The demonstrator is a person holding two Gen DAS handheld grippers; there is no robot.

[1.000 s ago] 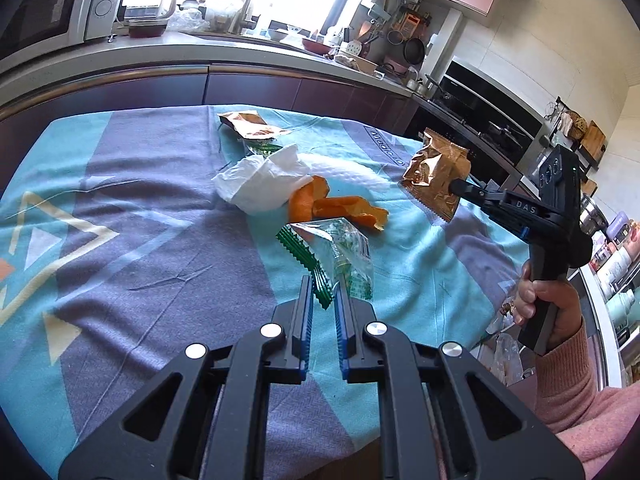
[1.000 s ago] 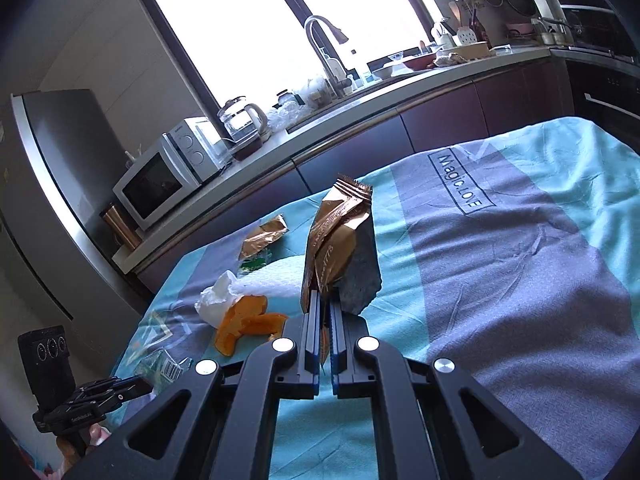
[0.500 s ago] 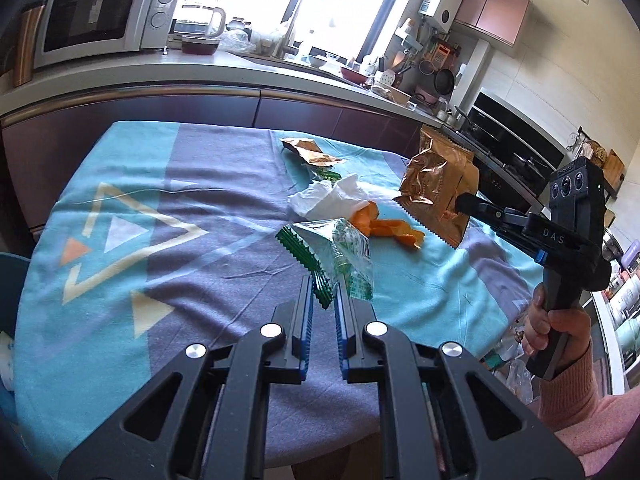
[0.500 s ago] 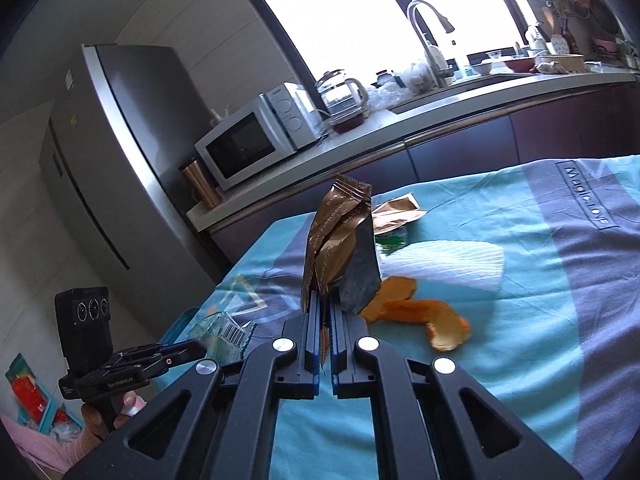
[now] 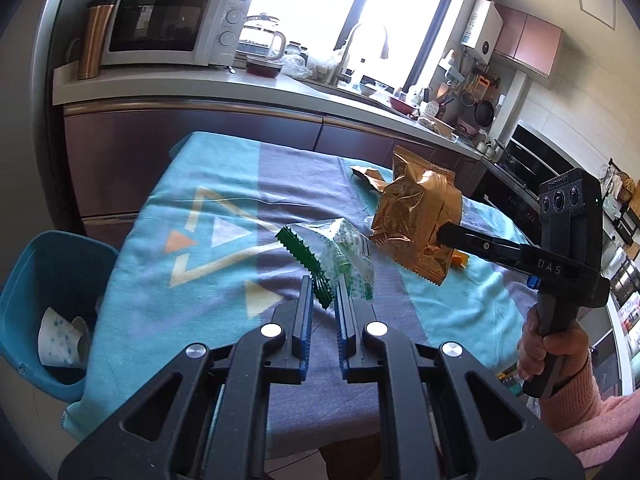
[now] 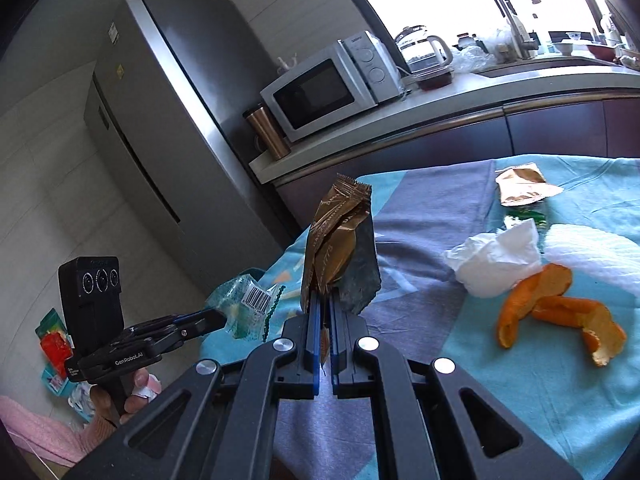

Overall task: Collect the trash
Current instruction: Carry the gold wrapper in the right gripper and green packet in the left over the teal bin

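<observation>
Both grippers have swung left toward the table's left edge, where a blue bin (image 5: 52, 280) now shows below: the left gripper (image 5: 323, 300) clamped on a green-edged clear wrapper (image 5: 340, 256), the right gripper (image 6: 324, 312) pinching a crumpled gold snack bag (image 6: 336, 236), orange peel (image 6: 560, 312) and tissue (image 6: 496, 260) left behind mid-table.

The bronze snack bag (image 5: 416, 220) is glossy, crinkled foil. The green-edged wrapper (image 5: 340, 256) is clear, shiny plastic film. A woven cloth (image 5: 224, 216), matt and slightly rumpled, covers the tabletop. The tissue (image 6: 496, 260) is soft crumpled paper beside dull, pitted orange peel (image 6: 560, 312). The bin (image 5: 52, 264) looks like smooth plastic, and the fridge (image 6: 160, 120) has a brushed metal finish.
</observation>
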